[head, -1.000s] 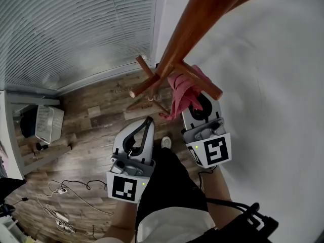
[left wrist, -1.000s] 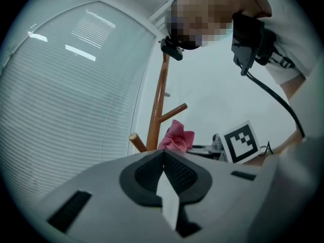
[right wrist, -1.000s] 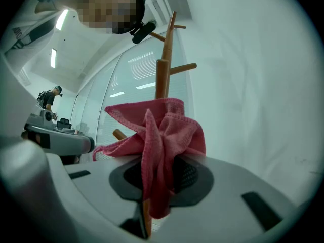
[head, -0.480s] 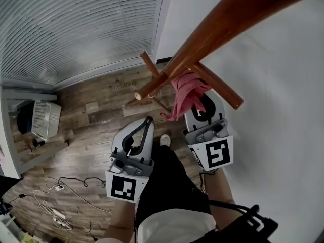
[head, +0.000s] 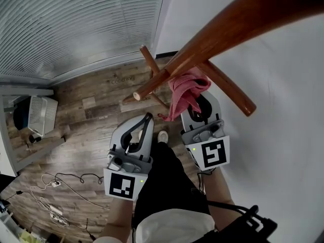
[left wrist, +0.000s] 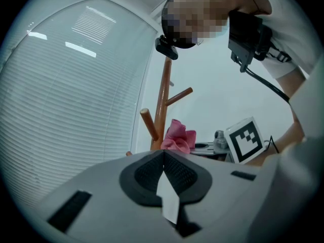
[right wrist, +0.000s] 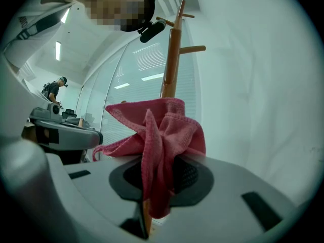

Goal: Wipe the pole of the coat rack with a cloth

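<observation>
Left tool [head: 147,120]: jaws pressed together, nothing between them, held low in front of the person. Right tool [head: 198,105]: jaws pinching the pink cloth [head: 183,91], which bunches above the pads and hangs to one side. The cloth sits just under the wooden pole [head: 238,24] where the pegs [head: 230,90] branch off (actual contact with the pole cannot be confirmed). Beyond: wood-plank floor [head: 86,135], white basket [head: 38,114], loose cables [head: 55,196], blinds [head: 76,24], white wall [head: 283,135].
</observation>
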`<state>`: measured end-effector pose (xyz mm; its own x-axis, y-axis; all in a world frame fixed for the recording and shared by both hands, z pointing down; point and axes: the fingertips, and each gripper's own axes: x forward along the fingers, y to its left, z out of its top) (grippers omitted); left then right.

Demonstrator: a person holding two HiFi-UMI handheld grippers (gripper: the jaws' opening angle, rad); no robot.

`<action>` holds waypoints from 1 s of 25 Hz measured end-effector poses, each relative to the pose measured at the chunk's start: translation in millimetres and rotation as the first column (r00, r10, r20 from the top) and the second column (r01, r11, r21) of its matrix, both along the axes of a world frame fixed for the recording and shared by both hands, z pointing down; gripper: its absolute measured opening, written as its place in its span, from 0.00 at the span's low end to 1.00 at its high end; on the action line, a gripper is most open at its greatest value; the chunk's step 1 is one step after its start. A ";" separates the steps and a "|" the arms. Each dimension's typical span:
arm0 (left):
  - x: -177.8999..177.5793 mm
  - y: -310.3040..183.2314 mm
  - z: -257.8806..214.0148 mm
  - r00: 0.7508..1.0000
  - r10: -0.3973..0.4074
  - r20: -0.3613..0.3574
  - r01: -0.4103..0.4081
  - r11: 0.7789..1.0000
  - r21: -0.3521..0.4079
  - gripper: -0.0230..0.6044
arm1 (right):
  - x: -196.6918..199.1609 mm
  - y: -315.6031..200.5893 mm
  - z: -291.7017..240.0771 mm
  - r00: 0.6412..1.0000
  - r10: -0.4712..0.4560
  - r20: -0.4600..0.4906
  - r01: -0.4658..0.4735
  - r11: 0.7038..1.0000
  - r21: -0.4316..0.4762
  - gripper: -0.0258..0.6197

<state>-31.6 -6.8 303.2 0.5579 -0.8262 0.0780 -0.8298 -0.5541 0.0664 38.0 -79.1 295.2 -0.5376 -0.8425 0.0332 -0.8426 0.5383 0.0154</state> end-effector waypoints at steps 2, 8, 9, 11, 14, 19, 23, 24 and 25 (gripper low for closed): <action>-0.1 1.1 2.6 1.000 0.002 0.012 -0.002 1.000 -0.003 0.06 | -2.0 1.1 3.0 1.000 0.000 0.011 0.000 1.000 -0.008 0.17; 1.8 4.8 6.7 0.999 0.006 0.043 -0.007 1.000 0.013 0.06 | -2.6 9.0 19.8 1.000 -0.020 0.001 0.020 0.999 -0.028 0.17; -0.1 4.4 6.8 0.999 0.000 0.044 -0.001 1.000 0.013 0.06 | -4.2 9.1 21.7 1.000 -0.025 0.005 0.025 0.999 -0.031 0.17; -4.3 2.3 5.6 0.999 -0.015 0.040 0.014 1.000 0.013 0.06 | -7.8 7.9 25.3 0.999 -0.032 0.013 0.033 0.999 -0.039 0.17; -4.5 2.3 5.6 0.999 -0.021 0.037 0.021 1.000 0.010 0.06 | -9.3 7.7 32.6 0.999 -0.034 0.008 0.034 0.998 -0.055 0.17; -5.1 6.0 7.7 0.999 -0.026 0.042 0.026 1.000 0.001 0.06 | -12.2 9.5 42.9 0.999 -0.044 0.003 0.044 0.997 -0.065 0.17; -5.6 6.2 9.0 0.998 -0.027 0.052 0.027 1.000 0.005 0.06 | -13.0 9.4 54.8 0.999 -0.046 -0.006 0.046 0.996 -0.077 0.17; -5.9 5.9 9.3 0.998 -0.028 0.052 0.028 1.000 0.006 0.06 | -13.3 9.4 58.3 0.999 -0.046 -0.009 0.045 0.996 -0.080 0.17; -6.3 5.4 9.6 0.998 -0.029 0.052 0.029 1.000 0.007 0.06 | -13.7 9.3 61.8 0.999 -0.046 -0.012 0.045 0.996 -0.084 0.17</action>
